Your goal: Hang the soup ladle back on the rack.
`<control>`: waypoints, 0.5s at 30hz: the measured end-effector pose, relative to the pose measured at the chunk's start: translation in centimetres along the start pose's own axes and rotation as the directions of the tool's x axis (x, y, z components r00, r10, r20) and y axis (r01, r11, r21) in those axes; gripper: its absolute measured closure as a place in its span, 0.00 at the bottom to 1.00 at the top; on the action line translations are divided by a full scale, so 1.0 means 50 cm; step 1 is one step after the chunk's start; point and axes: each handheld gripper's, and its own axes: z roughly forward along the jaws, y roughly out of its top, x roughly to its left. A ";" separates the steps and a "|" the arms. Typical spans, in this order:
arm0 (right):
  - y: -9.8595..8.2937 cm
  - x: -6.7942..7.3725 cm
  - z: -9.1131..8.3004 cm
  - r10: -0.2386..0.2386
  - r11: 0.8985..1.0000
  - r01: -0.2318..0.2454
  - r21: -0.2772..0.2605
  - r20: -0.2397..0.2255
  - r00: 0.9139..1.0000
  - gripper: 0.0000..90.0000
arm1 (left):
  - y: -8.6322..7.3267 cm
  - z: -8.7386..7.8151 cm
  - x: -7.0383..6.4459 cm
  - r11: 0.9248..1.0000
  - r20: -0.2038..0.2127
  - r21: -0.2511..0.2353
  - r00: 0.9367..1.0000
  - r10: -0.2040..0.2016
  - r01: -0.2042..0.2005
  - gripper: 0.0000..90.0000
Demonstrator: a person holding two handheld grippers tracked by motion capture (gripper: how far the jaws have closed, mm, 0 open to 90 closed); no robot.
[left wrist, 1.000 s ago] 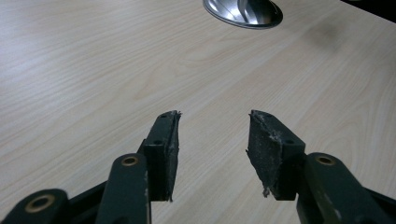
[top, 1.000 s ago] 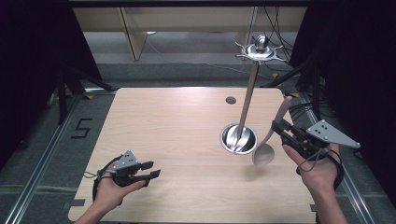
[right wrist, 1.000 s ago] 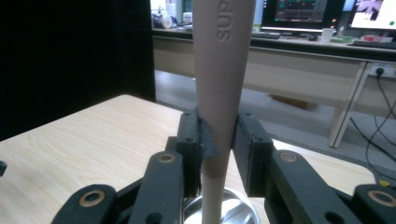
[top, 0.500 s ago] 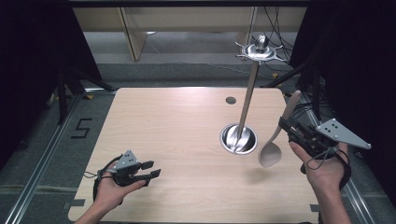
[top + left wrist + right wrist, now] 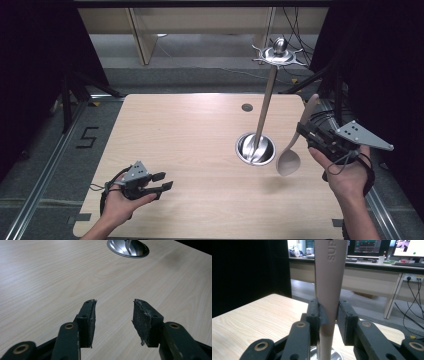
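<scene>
The right tool [image 5: 306, 131] holds a spoon [image 5: 291, 151] above the desk [image 5: 190, 135], just right of the stand's base [image 5: 255, 148]. The left tool [image 5: 159, 182] sits far left, near the front edge.

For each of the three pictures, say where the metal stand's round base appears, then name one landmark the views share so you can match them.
High view: the round base sits right of centre on the table, left of the spoon held in the right gripper.
Left gripper view: base at the top edge, beyond the open jaws.
Right gripper view: a sliver of base at the bottom, behind the spoon handle.
Shared landmark: the wooden table.
</scene>
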 end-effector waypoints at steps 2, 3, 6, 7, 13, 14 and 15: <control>0.005 -0.003 0.000 -0.008 1.000 0.008 0.000 -0.010 1.000 0.82 | 0.000 0.003 0.002 1.000 0.013 -0.002 1.000 0.007 -0.007 0.58; 0.005 -0.003 0.000 -0.008 1.000 0.008 0.000 -0.010 1.000 0.82 | 0.000 0.003 0.002 1.000 0.013 -0.002 1.000 0.007 -0.007 0.58; 0.013 -0.007 0.002 -0.010 1.000 0.010 0.002 -0.013 1.000 0.82 | -0.002 0.001 0.005 1.000 0.009 0.005 1.000 0.011 -0.011 0.58; 0.015 -0.010 0.005 -0.018 1.000 0.018 -0.002 -0.018 1.000 0.82 | -0.003 0.000 0.004 1.000 0.009 -0.004 1.000 0.002 -0.002 0.58; 0.022 -0.015 0.012 -0.016 1.000 0.017 0.007 -0.044 0.999 0.82 | -0.004 -0.011 0.006 1.000 -0.002 -0.018 1.000 -0.002 0.002 0.58; 0.024 -0.017 0.014 -0.018 1.000 0.018 0.012 -0.050 0.999 0.82 | -0.004 -0.012 0.007 1.000 -0.003 -0.016 1.000 0.001 -0.001 0.58; 0.024 -0.017 0.014 -0.018 1.000 0.018 0.012 -0.050 0.999 0.82 | -0.004 -0.012 0.008 1.000 -0.003 -0.015 1.000 0.001 -0.001 0.58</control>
